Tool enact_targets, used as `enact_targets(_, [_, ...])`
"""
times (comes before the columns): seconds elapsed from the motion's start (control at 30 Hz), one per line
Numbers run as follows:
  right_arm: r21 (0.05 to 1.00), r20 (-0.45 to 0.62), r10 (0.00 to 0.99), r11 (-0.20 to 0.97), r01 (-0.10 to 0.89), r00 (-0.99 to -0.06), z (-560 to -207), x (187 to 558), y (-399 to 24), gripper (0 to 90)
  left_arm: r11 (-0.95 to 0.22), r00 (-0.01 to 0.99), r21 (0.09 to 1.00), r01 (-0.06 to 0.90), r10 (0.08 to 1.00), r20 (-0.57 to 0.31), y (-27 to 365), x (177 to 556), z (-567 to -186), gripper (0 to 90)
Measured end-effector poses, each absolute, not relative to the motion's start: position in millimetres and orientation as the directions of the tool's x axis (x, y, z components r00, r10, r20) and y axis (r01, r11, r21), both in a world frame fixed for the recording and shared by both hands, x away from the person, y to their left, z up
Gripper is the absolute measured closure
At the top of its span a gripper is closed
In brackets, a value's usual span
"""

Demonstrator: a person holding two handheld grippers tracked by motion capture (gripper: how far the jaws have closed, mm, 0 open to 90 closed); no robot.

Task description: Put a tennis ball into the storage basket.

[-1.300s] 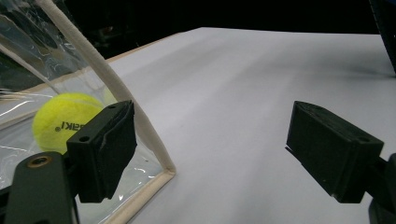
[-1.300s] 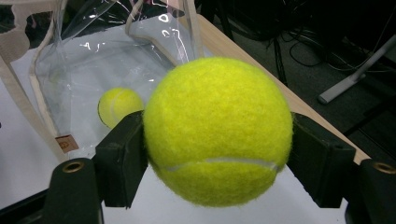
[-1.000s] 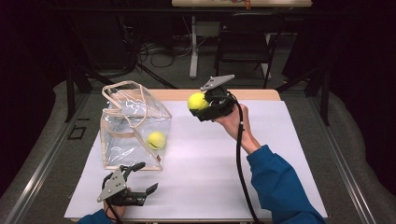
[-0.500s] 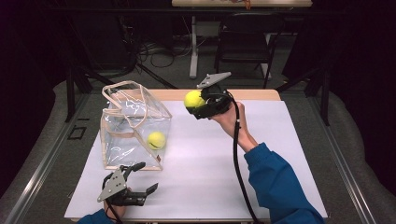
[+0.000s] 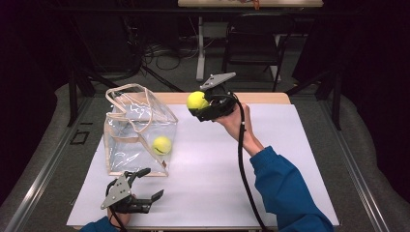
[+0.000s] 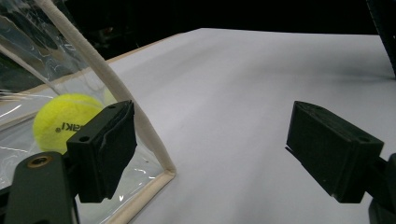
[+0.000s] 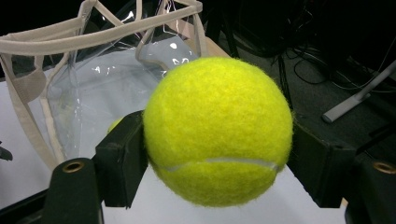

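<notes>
Right gripper view: the right gripper (image 7: 217, 154) is seen clamped on a fuzzy yellow-green tennis ball (image 7: 218, 130), one black jaw pressed on each side of the ball and the white seam running across its lower half. Behind the held ball, slightly to its left, a clear plastic tote bag with beige webbing trim (image 7: 70, 93) stands with its mouth open upward. From the high view the same right gripper (image 5: 202, 104) is held up over the far part of the white table surface (image 5: 290, 159), the held ball (image 5: 197, 100) being carried clear of the surface, to the right of the bag (image 5: 138, 130) and near the height of its rim. The relation on which the coming move is judged to turn: the bag's opening lies to the left of the held ball, on the gripper's jaw side, so a short carry leftward over the rim should be needed before release. A second yellow-green tennis ball (image 5: 162, 145) is noted already inside the bag, low against its near right wall. The right hand is plainly the nearer to the opening. The left gripper (image 5: 145, 184) rests low at the near edge of the table, jaws wide apart on nothing, just beside the bag's near bottom corner (image 6: 166, 170), the second ball (image 6: 63, 121) showing through the clear wall.
</notes>
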State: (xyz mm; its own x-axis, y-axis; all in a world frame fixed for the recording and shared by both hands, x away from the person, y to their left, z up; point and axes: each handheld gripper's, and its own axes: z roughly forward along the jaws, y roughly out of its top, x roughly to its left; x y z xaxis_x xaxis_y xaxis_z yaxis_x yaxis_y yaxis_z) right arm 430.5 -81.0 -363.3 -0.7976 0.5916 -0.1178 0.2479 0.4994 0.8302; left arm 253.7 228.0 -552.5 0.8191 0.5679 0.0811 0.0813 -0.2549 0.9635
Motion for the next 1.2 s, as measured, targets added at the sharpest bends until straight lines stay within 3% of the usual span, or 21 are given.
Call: enact_targets(1.2, [0.838,-0.126,0.579,0.497,0.226,-0.805,-360.0,433.3,-68.0,26.4,-0.259,0.82,0.962,0.081,0.566,0.083,227.8,253.9,-552.5,15.8])
